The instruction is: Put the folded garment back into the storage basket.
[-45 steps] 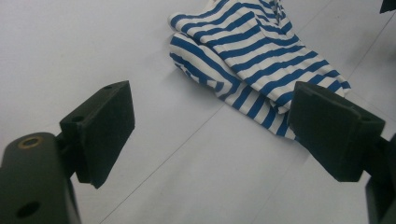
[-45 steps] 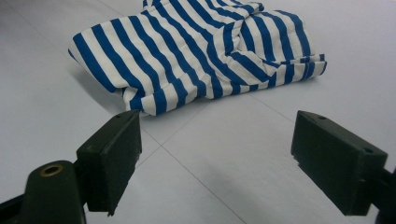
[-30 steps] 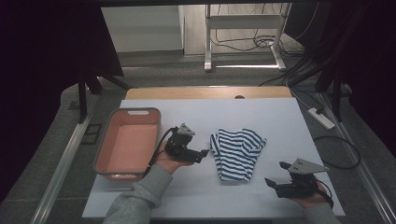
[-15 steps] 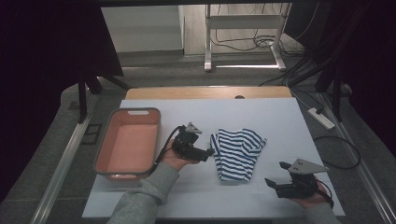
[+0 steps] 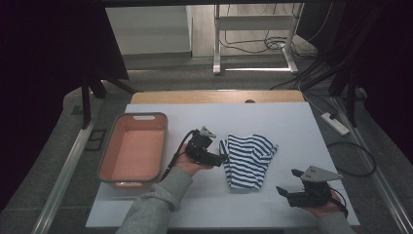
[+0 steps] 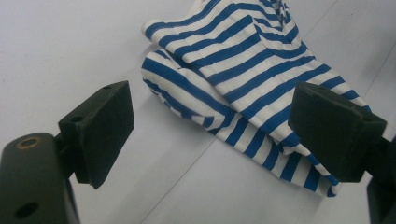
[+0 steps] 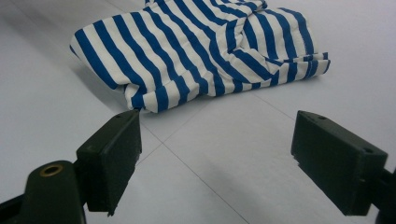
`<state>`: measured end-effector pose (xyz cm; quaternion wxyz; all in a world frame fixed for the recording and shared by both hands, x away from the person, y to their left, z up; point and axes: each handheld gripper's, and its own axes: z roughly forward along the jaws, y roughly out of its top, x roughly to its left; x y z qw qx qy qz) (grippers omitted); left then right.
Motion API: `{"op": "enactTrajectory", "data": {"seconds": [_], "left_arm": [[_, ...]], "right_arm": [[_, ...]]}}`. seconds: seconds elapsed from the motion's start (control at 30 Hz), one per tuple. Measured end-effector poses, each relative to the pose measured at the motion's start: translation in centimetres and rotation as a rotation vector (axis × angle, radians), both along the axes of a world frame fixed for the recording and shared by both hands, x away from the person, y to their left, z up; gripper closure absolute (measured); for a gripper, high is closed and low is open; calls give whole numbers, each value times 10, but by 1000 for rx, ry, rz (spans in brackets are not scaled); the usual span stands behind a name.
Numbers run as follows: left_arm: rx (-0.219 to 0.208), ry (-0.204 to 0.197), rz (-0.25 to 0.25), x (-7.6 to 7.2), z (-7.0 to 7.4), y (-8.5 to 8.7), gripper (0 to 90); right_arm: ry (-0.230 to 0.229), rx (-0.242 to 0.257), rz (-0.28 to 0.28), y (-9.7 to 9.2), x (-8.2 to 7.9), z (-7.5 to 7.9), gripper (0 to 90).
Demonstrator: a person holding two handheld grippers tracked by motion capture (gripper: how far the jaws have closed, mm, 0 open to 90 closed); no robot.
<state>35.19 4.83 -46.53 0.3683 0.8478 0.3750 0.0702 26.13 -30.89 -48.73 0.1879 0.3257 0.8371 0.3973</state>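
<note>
While the right tongs (image 5: 292, 191) hang wide apart and empty at the counter's (image 5: 292, 122) near edge, well short of the striped cloth (image 5: 248, 158), the left tongs (image 5: 220, 158), equally wide, hover just beside its left edge. Closing there could pinch only the top fold, so the bundle might unfurl before reaching the pink bin (image 5: 134, 148) farther left.

grey sleeves (image 5: 151, 209); black tongs (image 5: 221, 158) with trailing black cable (image 5: 176, 153)
</note>
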Motion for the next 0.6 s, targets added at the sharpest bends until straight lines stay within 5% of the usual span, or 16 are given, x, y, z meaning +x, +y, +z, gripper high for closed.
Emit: {"op": "enactTrajectory", "data": {"seconds": [0.6], "left_arm": [[-21,10,-2,12,-2,-14,145]], "right_arm": [[-1,-6,6,0,0,0,168]]}}
